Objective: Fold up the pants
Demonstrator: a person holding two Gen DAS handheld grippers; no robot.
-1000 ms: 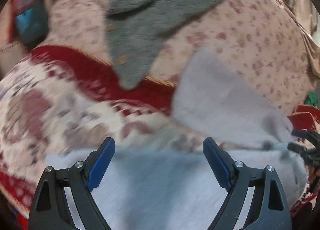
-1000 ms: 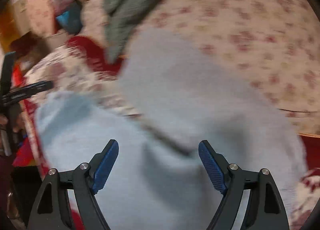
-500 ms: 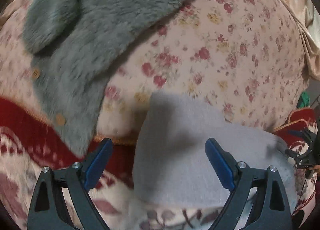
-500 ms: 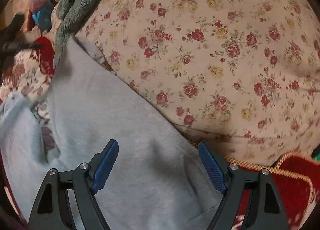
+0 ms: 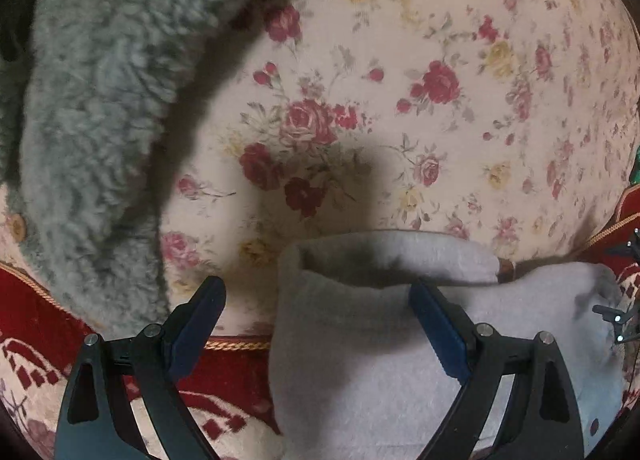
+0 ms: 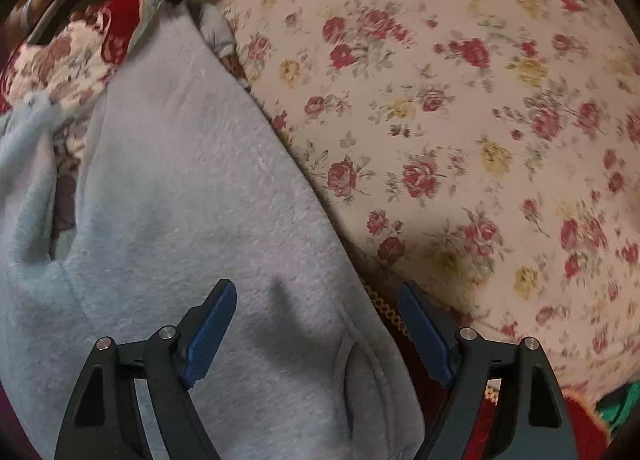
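both grippers closer to pants (image 6: 192, 220), leg end, floral cover nearer

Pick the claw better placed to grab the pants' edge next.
Probably left. The left claw is open, straddling the corner of the light grey fleece pants. The right claw is also open, over flatter cloth by the side edge.
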